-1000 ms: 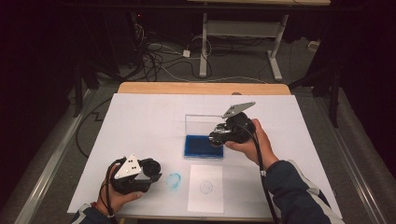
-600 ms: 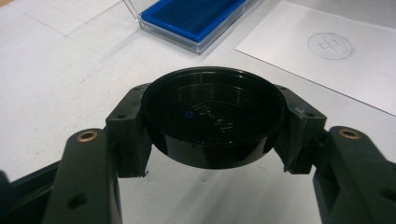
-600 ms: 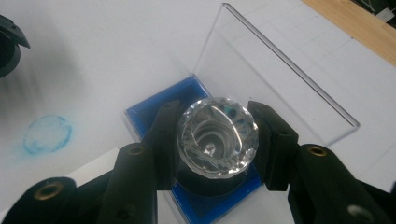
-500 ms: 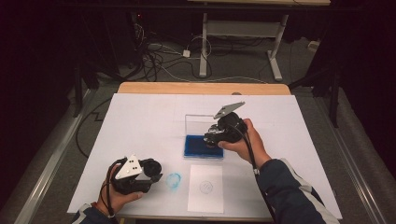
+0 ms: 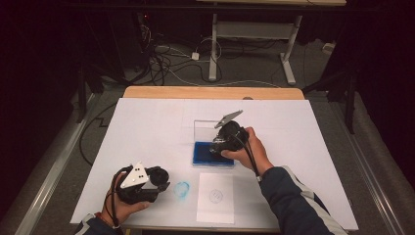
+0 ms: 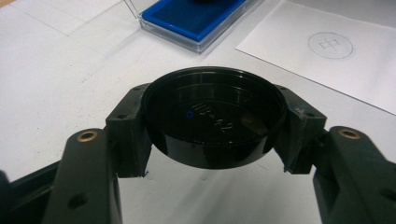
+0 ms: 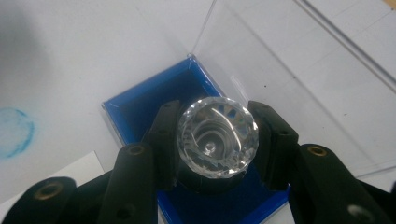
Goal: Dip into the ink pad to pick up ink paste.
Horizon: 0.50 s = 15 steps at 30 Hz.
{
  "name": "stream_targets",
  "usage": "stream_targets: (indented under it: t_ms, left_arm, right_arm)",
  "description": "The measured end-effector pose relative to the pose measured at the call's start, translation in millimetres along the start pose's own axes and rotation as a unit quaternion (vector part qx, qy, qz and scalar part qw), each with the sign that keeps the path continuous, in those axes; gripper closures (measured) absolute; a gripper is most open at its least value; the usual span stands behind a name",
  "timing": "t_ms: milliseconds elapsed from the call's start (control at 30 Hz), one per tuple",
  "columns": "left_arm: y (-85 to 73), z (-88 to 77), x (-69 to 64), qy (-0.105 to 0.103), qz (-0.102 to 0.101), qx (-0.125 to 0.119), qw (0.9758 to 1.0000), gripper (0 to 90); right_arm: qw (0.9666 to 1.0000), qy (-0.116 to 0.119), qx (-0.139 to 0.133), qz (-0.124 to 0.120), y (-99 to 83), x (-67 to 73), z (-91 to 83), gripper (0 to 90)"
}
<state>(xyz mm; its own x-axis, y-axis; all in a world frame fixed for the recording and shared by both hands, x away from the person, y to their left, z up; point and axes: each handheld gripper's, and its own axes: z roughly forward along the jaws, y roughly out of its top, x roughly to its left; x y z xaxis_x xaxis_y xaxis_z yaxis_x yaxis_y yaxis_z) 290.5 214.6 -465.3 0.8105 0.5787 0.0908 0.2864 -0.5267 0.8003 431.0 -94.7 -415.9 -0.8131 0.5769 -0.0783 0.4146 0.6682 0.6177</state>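
Stamp over ink pad, cap parked near left.
Right gripper (image 7: 212, 140) clamps the faceted clear crystal-topped stamp (image 7: 217, 137) above the blue ink pad (image 5: 213, 152): likely hard, slick, chip-prone; hold the sides. Left gripper (image 6: 215, 130) grips the round black plastic cap (image 6: 215, 122), probably light.

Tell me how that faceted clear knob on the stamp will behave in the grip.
The faceted clear knob looks hard and glossy, so probably slippery. The right hand-held gripper grips its round sides, so it may twist. It seems rigid, possibly chip-prone.

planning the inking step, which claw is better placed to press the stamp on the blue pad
Right: the right claw grips the crystal-topped stamp directly above the blue ink pad. The left claw holds the black cap.
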Motion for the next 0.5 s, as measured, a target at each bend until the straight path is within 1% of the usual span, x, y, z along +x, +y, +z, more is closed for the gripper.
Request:
stream_targets:
  t_ms: [33,100,300,333,400,433,500]
  left_arm:
    - [-0.1,-0.1,0.1,0.000,0.000,0.000,1.0000,36.5]
    - [-0.2,-0.2,0.1,0.000,0.000,0.000,1.0000,36.5]
    - [0.2,0.1,-0.3,-0.001,0.001,0.000,1.0000,36.5]
    - [0.4,-0.2,-0.1,-0.001,0.002,0.000,1.0000,36.6]
    - [0.3,-0.1,0.3,-0.001,-0.001,-0.001,1.0000,36.5]
    - [0.3,0.3,0.4,-0.002,-0.001,0.001,1.0000,36.5]
    - [0.7,1.3,-0.2,-0.003,0.000,0.002,1.0000,36.5]
  right_arm:
    - [1.0000,-0.002,0.003,-0.001,-0.1,-0.2,1.7,57.8]
    - [1.0000,0.000,0.001,0.003,0.0,-0.8,2.6,57.8]
    - [1.0000,0.002,0.004,0.005,-0.3,-0.6,1.5,57.8]
    - [1.0000,0.003,0.005,0.004,-0.3,-0.5,0.2,57.8]
    - [0.9999,0.012,-0.002,0.009,-0.2,1.3,-3.6,57.8]
    - [0.9999,0.012,-0.001,0.007,0.0,2.1,-4.0,57.8]
    - [0.9998,0.016,0.012,0.006,-0.9,3.2,-1.1,57.8]
